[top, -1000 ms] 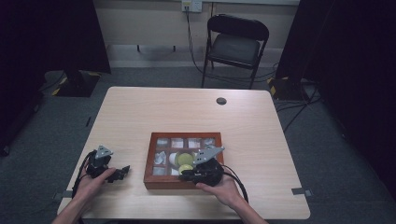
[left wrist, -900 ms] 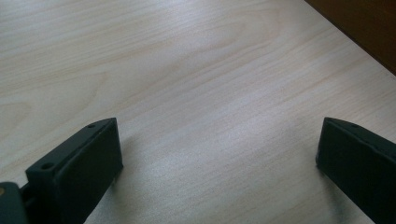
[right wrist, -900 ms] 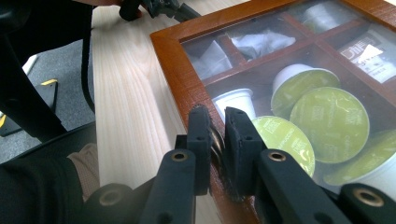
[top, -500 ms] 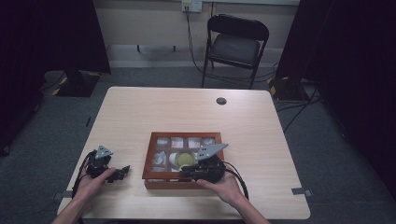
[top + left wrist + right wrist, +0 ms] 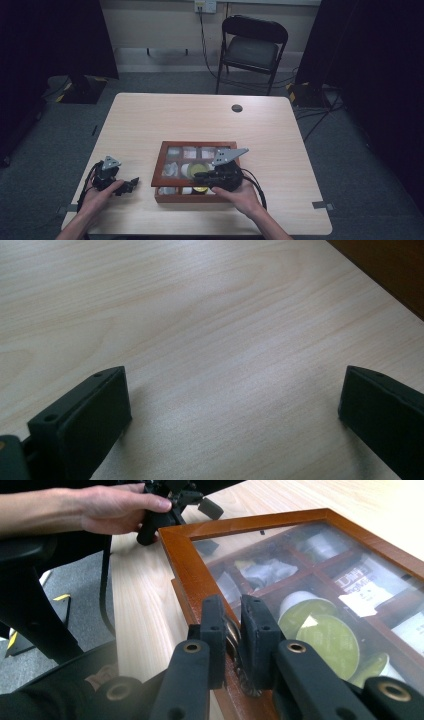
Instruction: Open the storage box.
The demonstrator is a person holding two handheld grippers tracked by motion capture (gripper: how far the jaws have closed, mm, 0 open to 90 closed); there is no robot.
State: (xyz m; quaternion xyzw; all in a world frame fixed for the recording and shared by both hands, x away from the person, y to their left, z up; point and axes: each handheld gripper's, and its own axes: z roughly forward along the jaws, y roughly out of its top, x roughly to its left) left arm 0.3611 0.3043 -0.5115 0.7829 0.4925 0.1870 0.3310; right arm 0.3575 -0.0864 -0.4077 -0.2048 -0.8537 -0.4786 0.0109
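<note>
A brown wooden box [image 5: 159, 172] with a glass lid sits at the table's near middle. Its compartments hold white packets [image 5: 190, 152] and green-topped capsules [image 5: 327, 642]. My right gripper [image 5: 201, 176] lies over the box's near part, pointing left. Its jaws [image 5: 232, 610] are shut on a small brass-coloured clasp [image 5: 232, 634] at the frame's near edge [image 5: 187, 575]. My left gripper [image 5: 131, 184] rests on the table left of the box, open, with bare wood between its jaws [image 5: 235, 405]. A corner of the box [image 5: 395, 270] shows beyond it.
A small black round disc [image 5: 237, 108] lies on the far part of the table [image 5: 150, 115]. A black folding chair [image 5: 252, 47] stands behind the table. The person's left hand [image 5: 115, 507] holds the left gripper near the box's corner.
The right gripper, still shut at the box's edge, has risen slightly. The left gripper has not moved.
</note>
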